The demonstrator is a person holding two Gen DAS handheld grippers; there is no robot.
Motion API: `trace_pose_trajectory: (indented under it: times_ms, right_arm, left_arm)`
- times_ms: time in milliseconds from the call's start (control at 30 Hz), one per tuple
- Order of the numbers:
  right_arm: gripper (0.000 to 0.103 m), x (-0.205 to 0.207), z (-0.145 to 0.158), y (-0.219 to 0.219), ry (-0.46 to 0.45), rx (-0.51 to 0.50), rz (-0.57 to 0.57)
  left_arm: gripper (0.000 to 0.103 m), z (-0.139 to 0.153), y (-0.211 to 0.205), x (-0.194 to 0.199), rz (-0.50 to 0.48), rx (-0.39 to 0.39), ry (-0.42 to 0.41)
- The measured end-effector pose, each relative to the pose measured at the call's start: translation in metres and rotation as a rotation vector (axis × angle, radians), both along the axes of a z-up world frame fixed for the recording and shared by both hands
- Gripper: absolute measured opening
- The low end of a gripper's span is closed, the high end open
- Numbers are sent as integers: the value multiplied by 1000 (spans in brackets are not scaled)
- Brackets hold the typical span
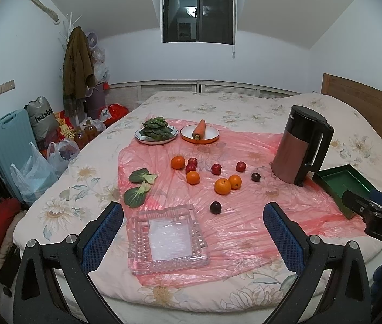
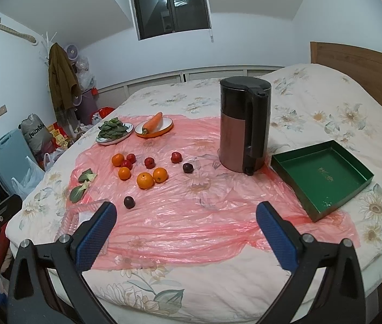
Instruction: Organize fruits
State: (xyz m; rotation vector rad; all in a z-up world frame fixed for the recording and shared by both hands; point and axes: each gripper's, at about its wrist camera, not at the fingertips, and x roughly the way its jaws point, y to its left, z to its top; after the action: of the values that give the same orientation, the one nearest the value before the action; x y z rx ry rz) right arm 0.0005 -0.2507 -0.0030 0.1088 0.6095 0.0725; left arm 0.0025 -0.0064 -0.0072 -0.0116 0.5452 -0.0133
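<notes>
Left wrist view: the left gripper [image 1: 193, 229] hovers low over the near edge of the bed, its two blue-padded fingers [image 1: 102, 236] spread wide with nothing between them, framing a clear, square cut-glass tray [image 1: 167, 239] that sits empty on the pink plastic sheet [image 1: 245, 216]. The right gripper [image 2: 186, 228], seen from its own camera, is likewise spread apart and empty, held above the sheet's near side (its black body also pokes into the left view at the right edge). To its right lies a shallow dark green rectangular box tray [image 2: 323, 178], also empty, just beside a tall copper-and-black electric kettle [image 2: 242, 124] standing upright. The fruit is all loose on the sheet, between the two trays and the plates: four round oranges [image 1: 222, 186], four small red fruits [image 1: 216, 169] and two dark purple plums [image 1: 215, 207], the nearest plum lying just beyond the glass tray. Farther back, a white plate [image 1: 156, 137] holds a heap of dark green leafy vegetable, and beside it an orange-rimmed white dish [image 1: 200, 134] holds a single carrot [image 1: 199, 129]. Two loose bok choy leaves [image 1: 137, 187] lie at the sheet's left edge.
</notes>
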Motion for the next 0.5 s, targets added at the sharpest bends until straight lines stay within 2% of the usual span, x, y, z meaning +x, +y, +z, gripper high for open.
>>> trace_pose_trajectory:
  times_ms: [500]
  right_arm:
    - [103,7,-8,3,15,26,36]
  left_arm:
    - [102,-10,1,10,-11,-19,14]
